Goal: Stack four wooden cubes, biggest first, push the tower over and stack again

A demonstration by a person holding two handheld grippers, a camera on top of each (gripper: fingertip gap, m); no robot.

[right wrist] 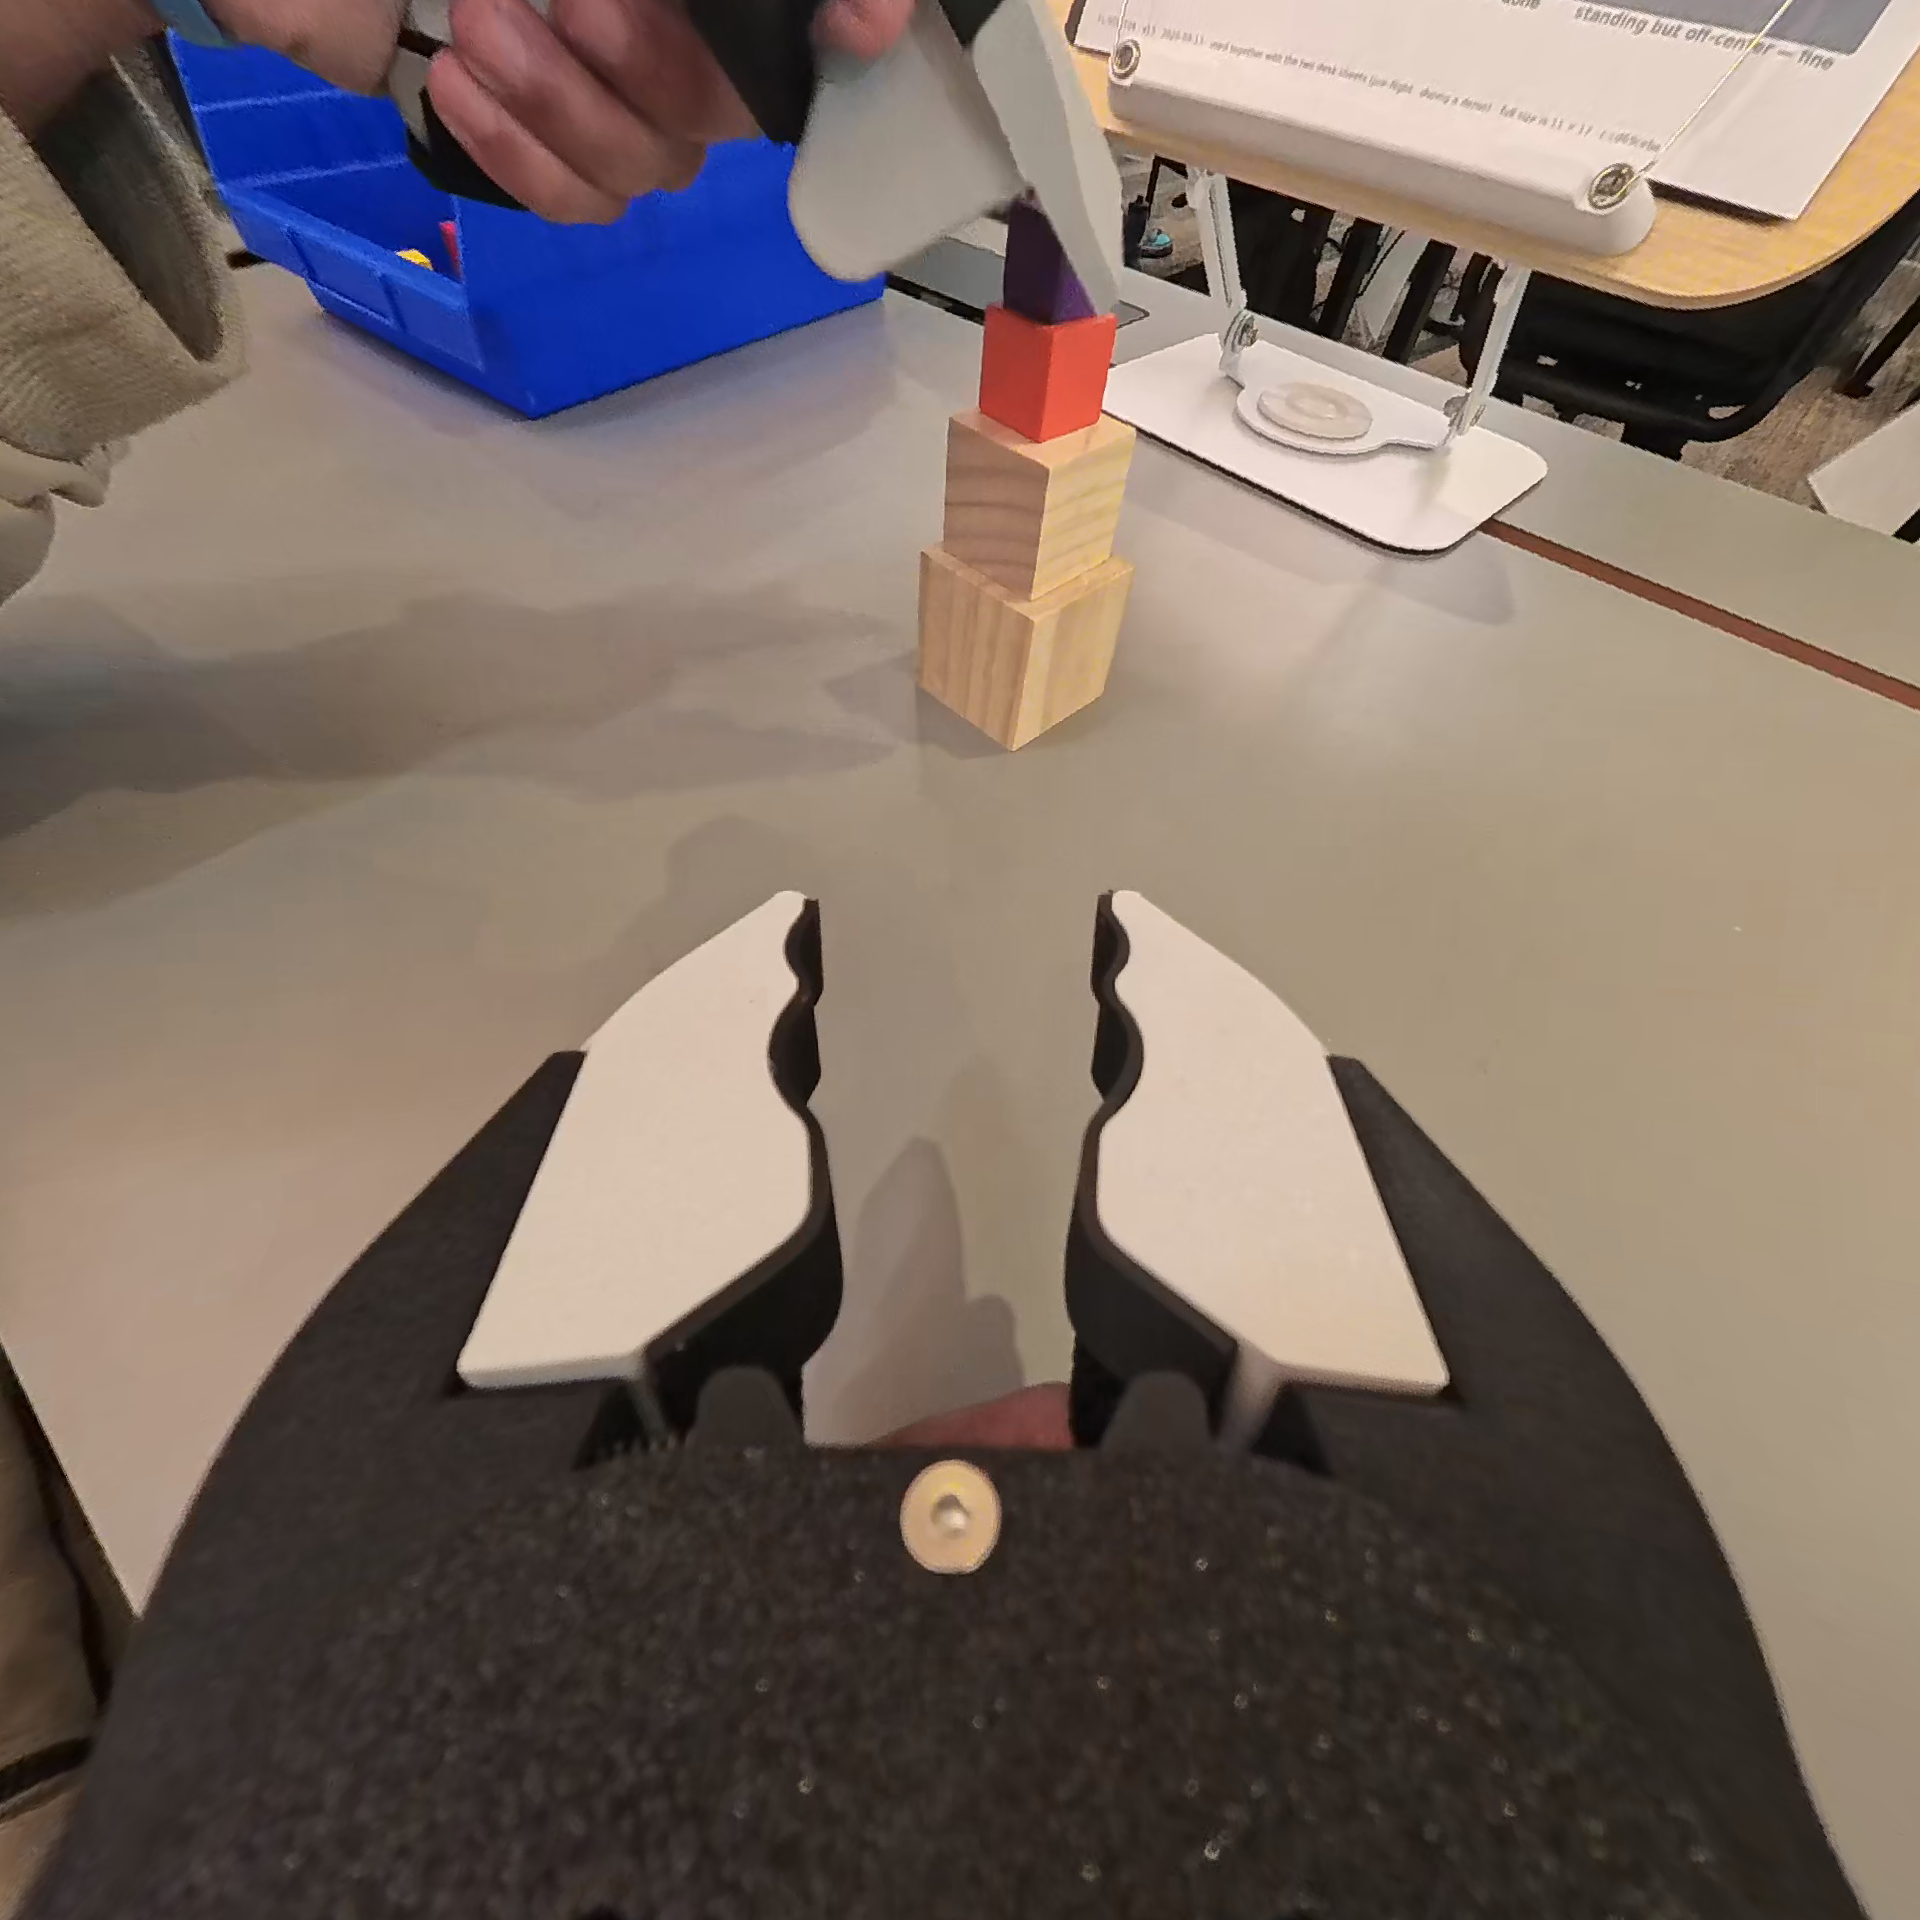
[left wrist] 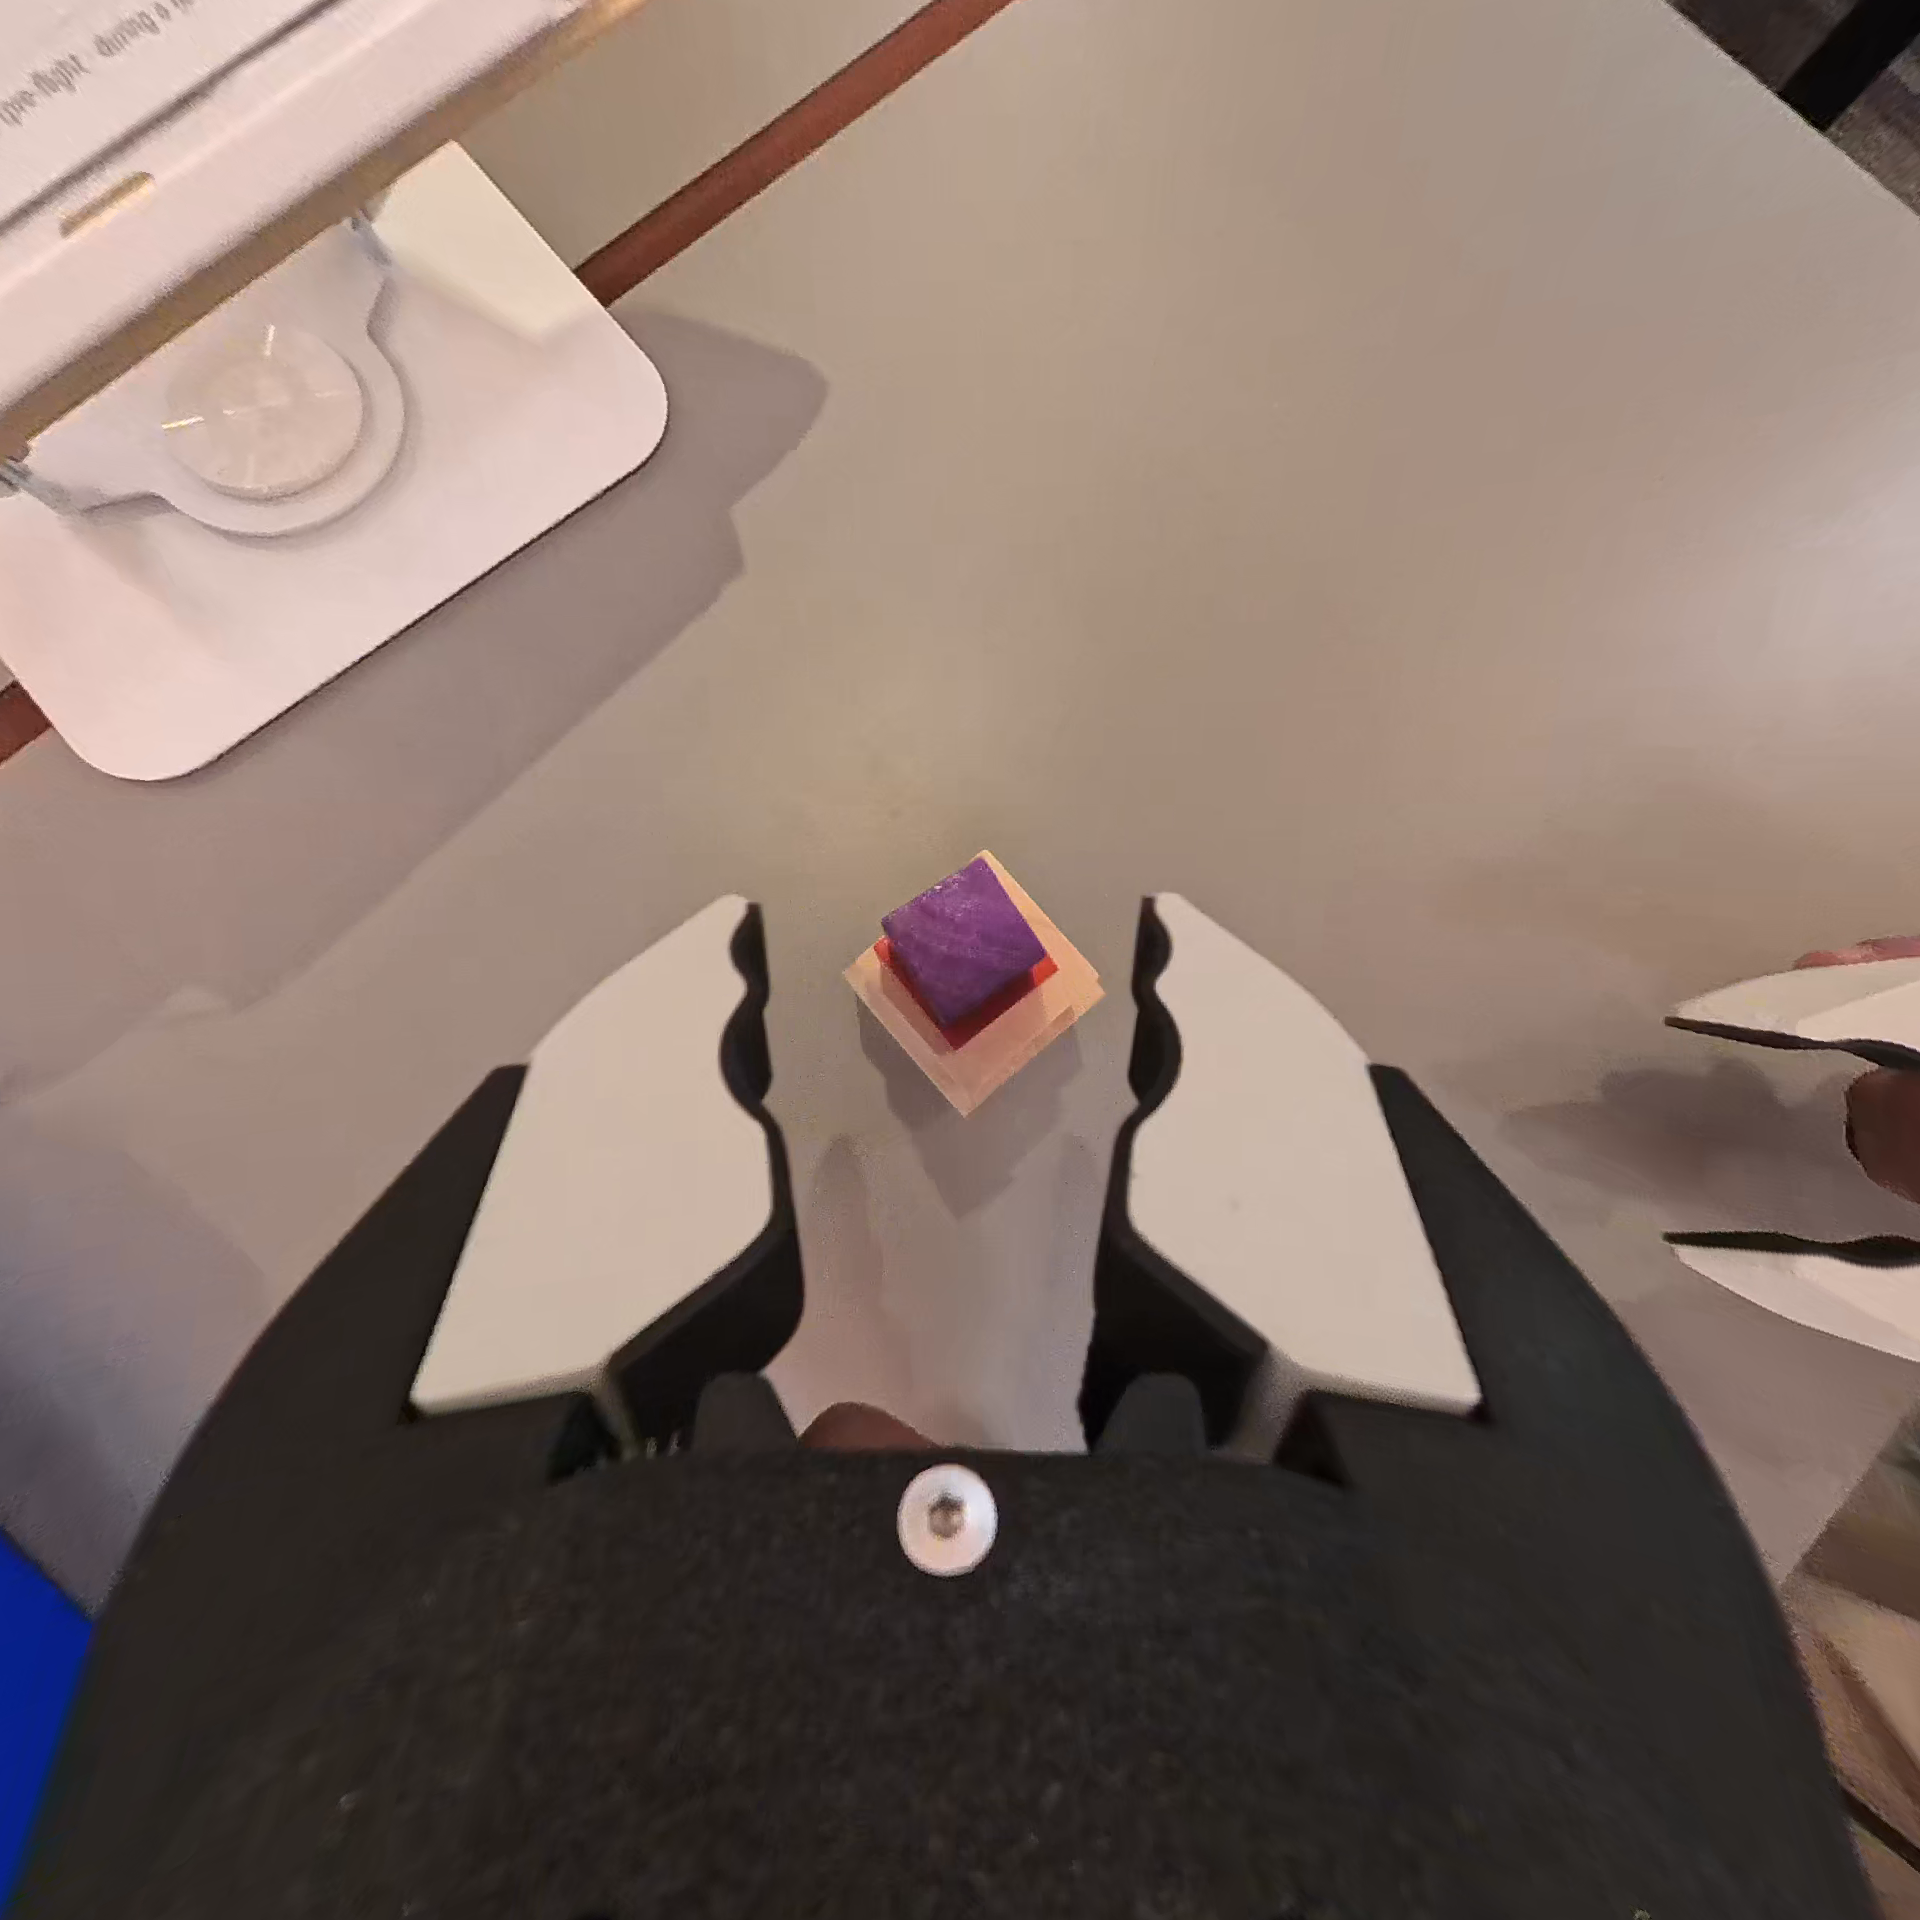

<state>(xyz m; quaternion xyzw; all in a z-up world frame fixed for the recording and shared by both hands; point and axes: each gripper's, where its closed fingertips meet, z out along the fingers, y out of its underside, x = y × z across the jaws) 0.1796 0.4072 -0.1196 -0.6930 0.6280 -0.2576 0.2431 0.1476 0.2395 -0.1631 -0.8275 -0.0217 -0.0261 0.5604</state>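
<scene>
The right gripper (right wrist: 956, 914) hangs low over the table (right wrist: 416, 831), jaws apart and empty. Ahead stands the tower (right wrist: 1023, 540): two pine cubes, a red cube (right wrist: 1044, 374), and a purple cube (left wrist: 961, 951) on top. The left gripper (left wrist: 951, 914) hovers above it, jaws wide, clear of the purple cube. Behind sit a blue bin (right wrist: 540, 312) and a white stand (right wrist: 1340, 457).

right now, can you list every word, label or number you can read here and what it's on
Printed sheet on the white document stand: several lines of print, partly blurred; I don't copy out writing.
Purple cube: no marking.
Red cube: no marking.
Smaller wooden cube and larger wooden cube: bare wood.
Blue bin: no label visible.
</scene>
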